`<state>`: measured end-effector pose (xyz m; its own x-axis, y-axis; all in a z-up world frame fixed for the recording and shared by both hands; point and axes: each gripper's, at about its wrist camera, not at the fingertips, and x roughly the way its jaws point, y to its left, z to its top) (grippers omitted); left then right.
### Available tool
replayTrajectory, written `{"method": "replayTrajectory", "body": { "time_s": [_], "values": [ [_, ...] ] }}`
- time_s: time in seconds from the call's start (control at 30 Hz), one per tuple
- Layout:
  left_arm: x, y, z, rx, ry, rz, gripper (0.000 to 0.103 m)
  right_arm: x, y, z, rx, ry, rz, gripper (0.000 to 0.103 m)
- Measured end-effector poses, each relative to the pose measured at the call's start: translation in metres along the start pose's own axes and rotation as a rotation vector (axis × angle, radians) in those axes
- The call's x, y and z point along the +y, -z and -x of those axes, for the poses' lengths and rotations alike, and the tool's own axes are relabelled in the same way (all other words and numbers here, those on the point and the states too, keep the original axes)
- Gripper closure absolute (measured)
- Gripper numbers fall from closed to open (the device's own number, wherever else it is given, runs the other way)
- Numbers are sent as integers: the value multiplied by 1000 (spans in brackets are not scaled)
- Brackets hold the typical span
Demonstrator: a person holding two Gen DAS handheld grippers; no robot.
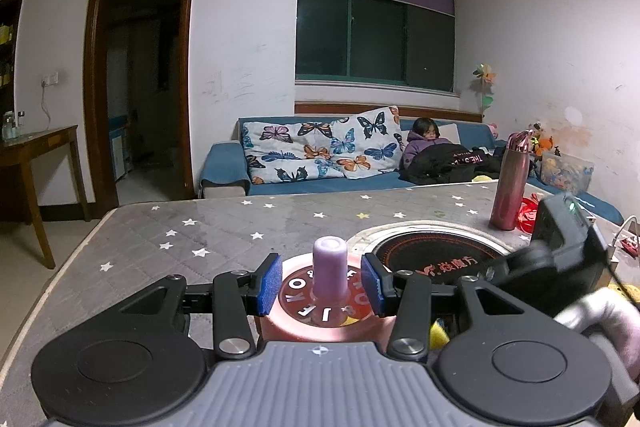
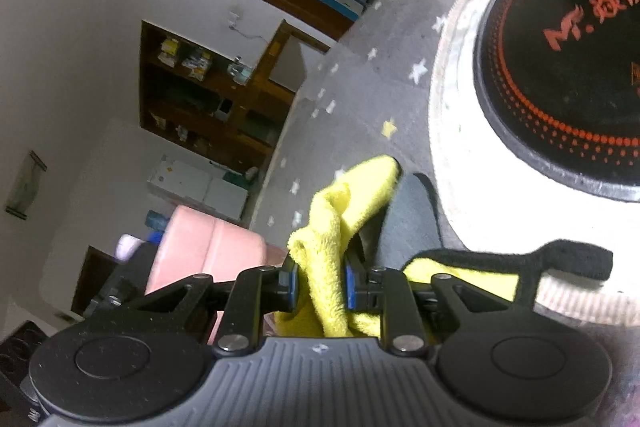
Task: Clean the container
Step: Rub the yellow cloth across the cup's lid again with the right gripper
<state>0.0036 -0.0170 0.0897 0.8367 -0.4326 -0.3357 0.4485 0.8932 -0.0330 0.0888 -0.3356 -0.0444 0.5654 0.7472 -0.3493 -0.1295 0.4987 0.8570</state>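
Note:
A pink container (image 1: 316,327) with a lettered red lid and a pale purple cap (image 1: 330,267) stands on the star-patterned table. My left gripper (image 1: 322,285) is shut on it, one blue pad against each side. In the right wrist view the same pink container (image 2: 204,247) sits low at the left. My right gripper (image 2: 322,287) is shut on a yellow cloth (image 2: 332,223), which bunches up between its blue pads and hangs over the table beside the container. A corner of the yellow cloth (image 1: 438,333) and the right gripper's black body (image 1: 560,255) show in the left wrist view.
A round black induction cooker (image 1: 436,255) (image 2: 560,67) is set into the table just right of the container. A pink thermos (image 1: 510,183) stands at the far right. A black strap (image 2: 572,259) lies by the cooker rim. A person (image 1: 424,147) sits on the blue sofa behind.

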Motion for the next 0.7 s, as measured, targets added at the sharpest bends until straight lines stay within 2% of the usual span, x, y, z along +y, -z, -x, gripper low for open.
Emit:
{"method": "replayTrajectory", "body": {
  "time_s": [0.23,0.37,0.57,0.7],
  "values": [
    [2,1,0,-3,3,2,55,30,-29,6,-66,-153,5,83],
    [3,1,0,-7,4,8,55,43,-42,-6,-54,-218,0,83],
    [4,1,-1,-10,9,9,55,20,-44,-27,-31,-209,-100,83],
    [4,1,-2,-11,8,8,55,0,-39,-39,-9,-150,-135,83]
  ]
}}
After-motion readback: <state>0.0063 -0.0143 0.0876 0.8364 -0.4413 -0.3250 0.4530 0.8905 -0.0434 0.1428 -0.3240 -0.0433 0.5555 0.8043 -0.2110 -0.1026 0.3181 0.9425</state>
